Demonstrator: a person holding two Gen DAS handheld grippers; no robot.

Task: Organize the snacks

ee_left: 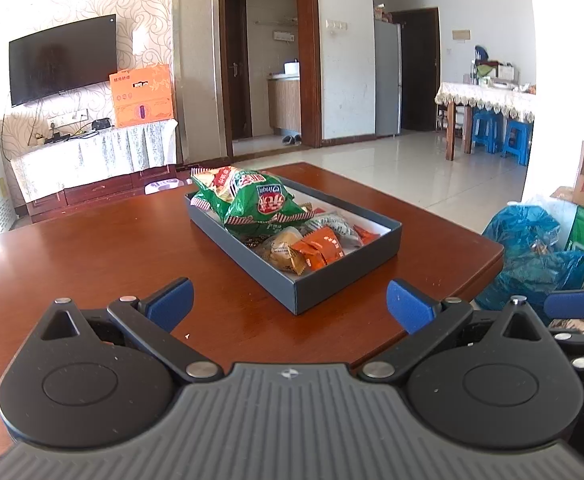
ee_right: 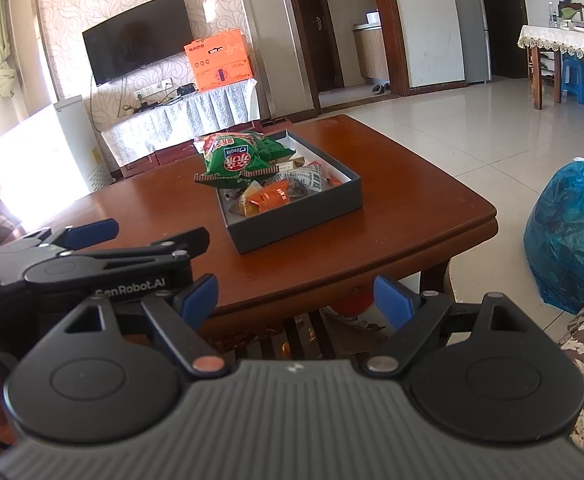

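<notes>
I see one shallow rectangular cardboard tray (ee_left: pixel 343 280), dark grey outside and white inside, sitting near the far right part of a glossy reddish-brown wooden table (ee_left: pixel 92 248). One puffy green crinkled chip bag (ee_left: pixel 260 204) lies heaped at its far end, overhanging the rim. Nearer me in the tray are small foil-wrapped snacks: one orange packet (ee_left: pixel 319 252), one yellowish one (ee_left: pixel 286 252) and a grey-white printed one (ee_left: pixel 333 226) (others are too overlapped to count). My left gripper (ee_left: pixel 290 304) has its two blue-padded fingers spread wide, nothing between them. My right gripper (ee_right: pixel 293 298) is likewise spread and empty, short of the table edge.
</notes>
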